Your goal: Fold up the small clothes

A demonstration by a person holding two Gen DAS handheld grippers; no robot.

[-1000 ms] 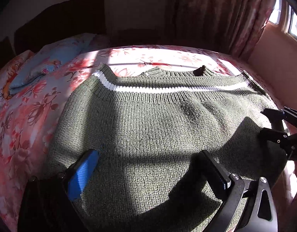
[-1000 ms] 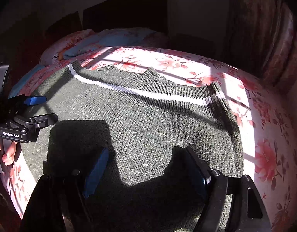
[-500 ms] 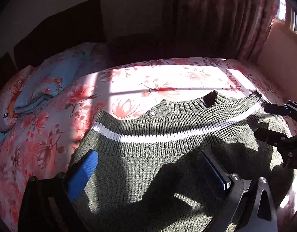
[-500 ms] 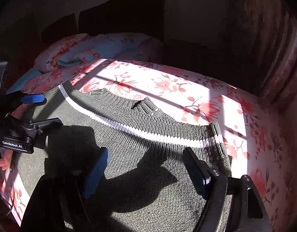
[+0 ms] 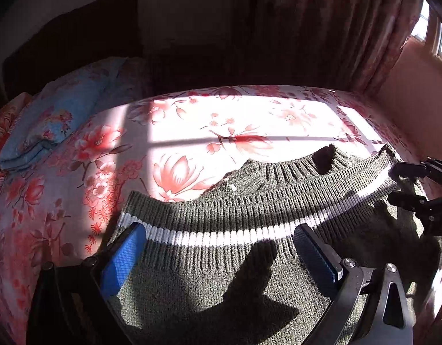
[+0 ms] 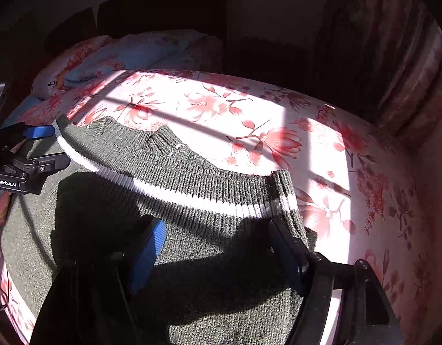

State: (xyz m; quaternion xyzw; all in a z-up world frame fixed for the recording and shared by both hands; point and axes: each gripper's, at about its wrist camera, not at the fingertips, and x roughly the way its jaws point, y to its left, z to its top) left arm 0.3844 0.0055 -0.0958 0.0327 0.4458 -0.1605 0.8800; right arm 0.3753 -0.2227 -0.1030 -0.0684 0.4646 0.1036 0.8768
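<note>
A dark green knitted sweater (image 5: 221,273) with a white stripe (image 5: 221,234) across its ribbed edge lies flat on the floral bed; it also shows in the right wrist view (image 6: 192,178). My left gripper (image 5: 218,241) is open and hovers over the striped edge near its left end, holding nothing. My right gripper (image 6: 216,235) is open over the striped edge near its right corner, holding nothing. The right gripper appears at the right of the left wrist view (image 5: 413,184), and the left gripper at the left of the right wrist view (image 6: 34,149).
The bed sheet (image 5: 249,123) is pink with red flowers, sunlit beyond the sweater. Folded blue floral bedding and pillows (image 5: 57,123) lie at the far left by a dark headboard. Curtains (image 5: 336,28) and a window stand at the far right.
Both grippers have moved forward over the sweater, from its body to the striped ribbed edge. They stay open. More of the bare sheet shows beyond the sweater.
</note>
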